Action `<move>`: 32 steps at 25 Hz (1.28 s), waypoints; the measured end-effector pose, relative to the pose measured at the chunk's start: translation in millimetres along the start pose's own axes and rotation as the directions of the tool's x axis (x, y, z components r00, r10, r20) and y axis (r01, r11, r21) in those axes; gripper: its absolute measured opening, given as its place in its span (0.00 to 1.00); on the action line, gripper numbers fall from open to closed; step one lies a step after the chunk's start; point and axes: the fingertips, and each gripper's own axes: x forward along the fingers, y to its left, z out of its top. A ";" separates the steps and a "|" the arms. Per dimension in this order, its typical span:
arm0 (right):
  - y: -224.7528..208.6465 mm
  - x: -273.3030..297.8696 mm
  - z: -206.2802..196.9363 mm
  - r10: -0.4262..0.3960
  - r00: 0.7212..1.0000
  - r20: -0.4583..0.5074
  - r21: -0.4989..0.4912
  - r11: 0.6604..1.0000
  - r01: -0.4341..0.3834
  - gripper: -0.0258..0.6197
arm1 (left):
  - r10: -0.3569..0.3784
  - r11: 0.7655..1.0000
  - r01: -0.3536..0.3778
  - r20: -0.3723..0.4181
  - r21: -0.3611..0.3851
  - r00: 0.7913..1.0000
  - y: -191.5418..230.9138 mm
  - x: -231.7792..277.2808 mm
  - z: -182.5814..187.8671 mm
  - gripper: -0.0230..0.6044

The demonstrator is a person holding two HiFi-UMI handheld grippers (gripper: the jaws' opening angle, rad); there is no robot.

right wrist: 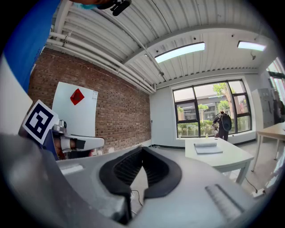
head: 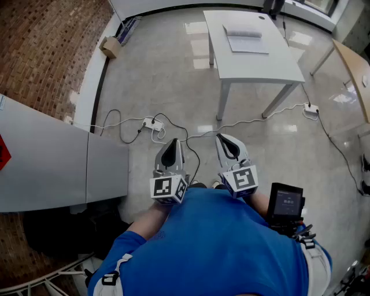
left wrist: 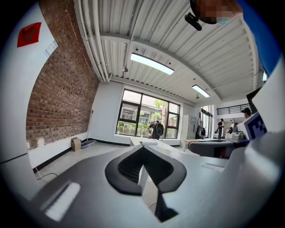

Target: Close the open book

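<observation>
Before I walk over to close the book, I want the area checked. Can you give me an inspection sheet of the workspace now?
Surface: white rectangular table, well ahead of both claws.
Job's things: white open book lying on the table, untouched.
Clutter: small dark object at the table's far edge, too small to identify.
Grippers: left claw and right claw both shut and empty.
Cables: white floor cable with a white power strip, lying between the person and the table. Likely a trip risk.
Surroundings: red brick wall, brown cardboard box, a person by the windows.
</observation>
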 end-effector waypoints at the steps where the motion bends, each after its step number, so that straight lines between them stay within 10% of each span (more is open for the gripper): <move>1: -1.9 0.5 -1.6 0.001 1.000 -0.003 -0.005 1.000 -0.001 0.04 | 0.004 1.000 -0.004 0.004 -0.002 1.000 -0.6 0.2 -0.7 0.05; 19: -31.3 59.4 2.9 -0.001 1.000 -0.010 -0.009 1.000 0.001 0.04 | 0.032 0.999 -0.031 0.024 -0.026 0.999 31.8 57.2 5.3 0.05; 32: -20.8 217.3 43.7 -0.098 0.995 0.006 -0.033 0.995 0.098 0.04 | -0.041 0.999 0.041 0.056 -0.014 0.998 160.7 161.6 55.7 0.05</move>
